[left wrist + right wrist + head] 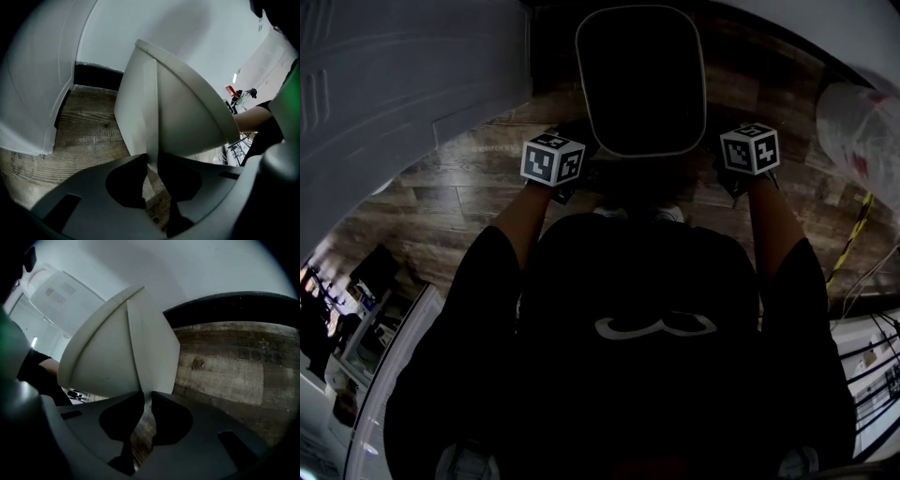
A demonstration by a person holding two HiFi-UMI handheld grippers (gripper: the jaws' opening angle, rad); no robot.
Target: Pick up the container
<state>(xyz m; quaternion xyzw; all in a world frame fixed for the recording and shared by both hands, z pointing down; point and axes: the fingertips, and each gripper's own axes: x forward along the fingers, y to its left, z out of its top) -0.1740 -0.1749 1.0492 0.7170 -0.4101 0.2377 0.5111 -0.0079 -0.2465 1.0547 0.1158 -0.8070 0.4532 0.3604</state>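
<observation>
Closest to my head camera is the person's dark torso [637, 356], filling the lower frame, both arms reaching forward. Beyond it lies the wood-plank floor [459, 202], with a white panelled door [403, 84] to the left and a white plastic bag [858, 131] at far right.

The container [642, 84], a white tub with a dark inside, sits straight ahead between the two marker cubes, its near rim just beyond them. I can't tell whether its base is clear of the floor.

The left gripper [151, 164] has its jaws drawn nearly together on a thin raised rib [151, 108] that runs down the tub's outer wall. The right gripper [146, 401] is pinched the same way on the matching rib [136, 348] on its side. Nothing else is held.

My worry is the purchase: each jaw pair holds only a narrow fin near its lower end. If one side rises faster, the tub could swing on the ribs and tip, or a fin could slide out of the pads. With the door near the tub, a tilted tub could also knock against it.
</observation>
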